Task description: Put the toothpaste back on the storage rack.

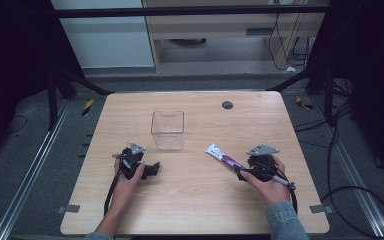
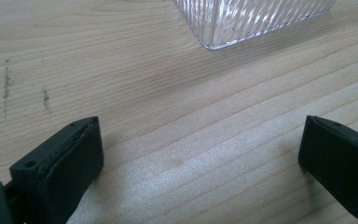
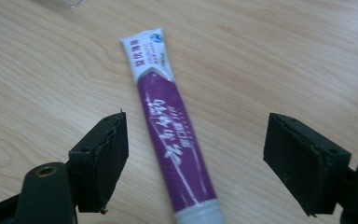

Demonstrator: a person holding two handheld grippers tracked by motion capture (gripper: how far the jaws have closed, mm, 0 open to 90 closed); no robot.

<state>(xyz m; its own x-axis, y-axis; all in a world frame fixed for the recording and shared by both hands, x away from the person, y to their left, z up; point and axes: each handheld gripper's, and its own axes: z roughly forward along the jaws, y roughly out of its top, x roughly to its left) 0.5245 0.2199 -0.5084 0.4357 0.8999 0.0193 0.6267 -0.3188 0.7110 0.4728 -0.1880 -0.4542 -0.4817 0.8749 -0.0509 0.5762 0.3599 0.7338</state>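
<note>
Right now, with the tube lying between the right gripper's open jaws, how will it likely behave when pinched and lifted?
The tube looks soft-walled with a flat crimped end, so it will probably dent under the pads rather than resist. Its glossy purple skin may slip a little. Lying flat on the table, it seems unlikely to roll far. Gripped near the cap end, as the right gripper stands, its long end might droop.

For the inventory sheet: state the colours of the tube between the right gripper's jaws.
The tube is purple with white lettering and a white crimped end, best seen in the right gripper view.
</note>
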